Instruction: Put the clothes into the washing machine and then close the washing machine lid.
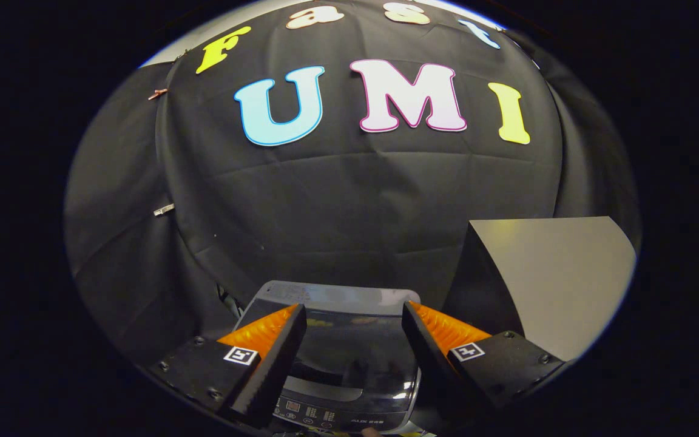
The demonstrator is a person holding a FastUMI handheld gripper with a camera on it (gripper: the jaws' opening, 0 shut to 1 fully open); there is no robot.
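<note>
**Over the machine, nothing in hand**

Black cloth wall behind, grey panel (559, 273) to the right. Fingers of the gripper (354, 318) spread wide, grasping nothing. Below and between them, the washing machine (349, 358): glossy dark lid looks down, smooth, rigid, likely slippery; best pushed flat or caught by its front edge. Clothes: cannot tell where.

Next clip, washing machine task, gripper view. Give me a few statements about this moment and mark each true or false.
1. The gripper is open with nothing between its fingers. True.
2. The washing machine sits below and between the fingers, with its lid down. True.
3. A piece of clothing hangs from the gripper. False: the fingers hold nothing, and I can see no clothes.
4. A grey box stands beside the washing machine. True.
5. The washing machine's control panel faces the booth's wall. False: the panel is on the near side, toward the gripper.
</note>
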